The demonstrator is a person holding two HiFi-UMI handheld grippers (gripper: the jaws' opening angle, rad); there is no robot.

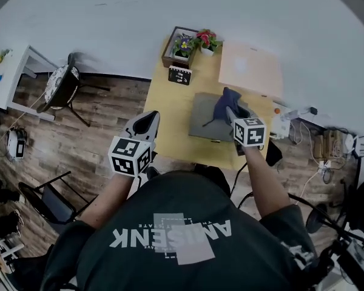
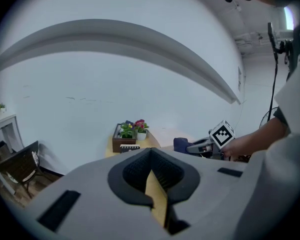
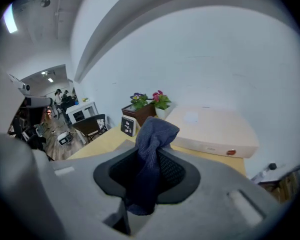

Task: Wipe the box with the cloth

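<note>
The right gripper pinches the dark blue cloth, which bunches upward past its fingertips. The left gripper hangs closed and empty, well aside. Below the right fingers lies a grey flat box, with a pale flat box farther ahead. Probably best: lower until the cloth lies flat on the grey lid, then sweep evenly.

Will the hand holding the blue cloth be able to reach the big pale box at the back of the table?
Probably yes. The right gripper is shut on the blue cloth, and the pale box lies just ahead, with only bare tabletop between them.
</note>
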